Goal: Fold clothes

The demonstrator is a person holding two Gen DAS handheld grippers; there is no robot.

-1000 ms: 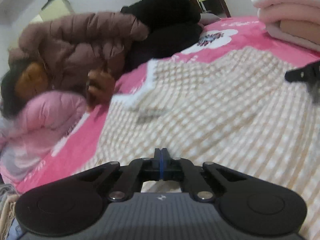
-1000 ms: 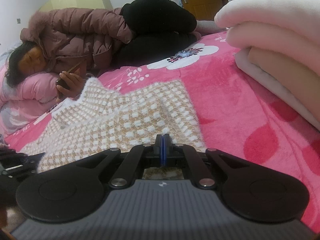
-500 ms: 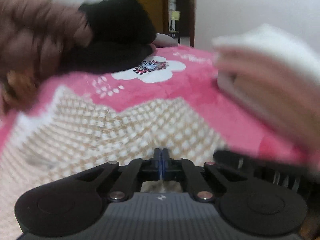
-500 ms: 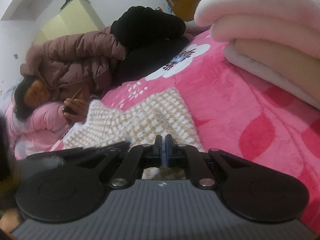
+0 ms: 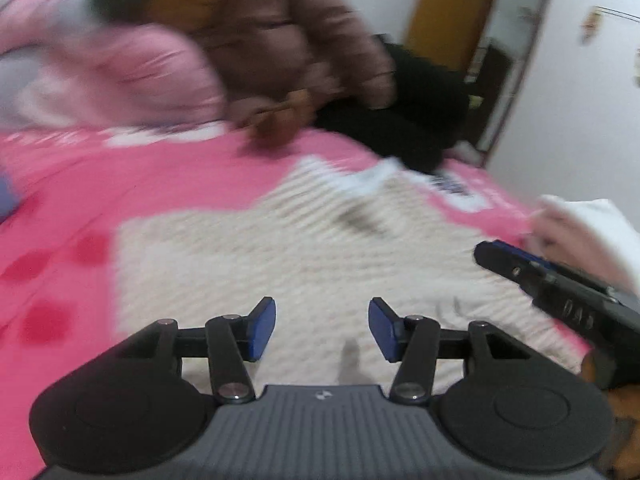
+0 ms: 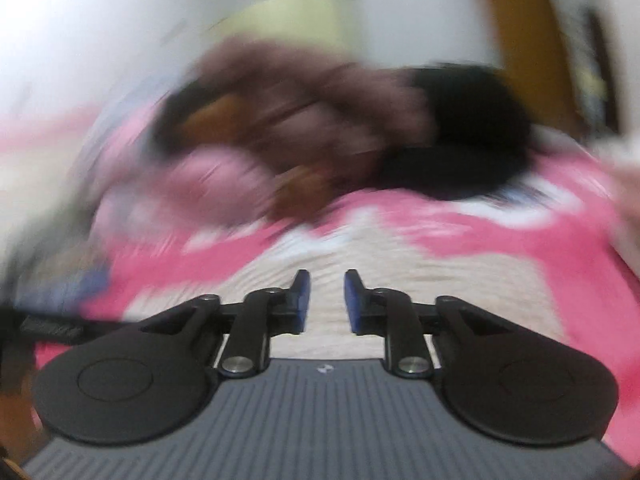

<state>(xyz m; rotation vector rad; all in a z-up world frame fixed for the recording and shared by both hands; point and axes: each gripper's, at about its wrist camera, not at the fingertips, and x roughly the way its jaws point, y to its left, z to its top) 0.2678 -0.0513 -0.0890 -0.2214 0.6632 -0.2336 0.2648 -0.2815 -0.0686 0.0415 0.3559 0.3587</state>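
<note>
A beige and white checked knit garment lies spread on the pink bed cover. My left gripper is open and empty just above the garment's near part. In the left wrist view the right gripper reaches in from the right over the garment's edge. In the right wrist view my right gripper is open and empty above the same garment. Both views are blurred by motion.
A person in a brown puffer jacket and black trousers lies across the far side of the bed on a pink pillow. Folded pale blankets sit at the right. A doorway is behind.
Both grippers were shut on the garment and are now open, having let it go. Both cameras have swung left, and the garment lies flatter on the bed.
</note>
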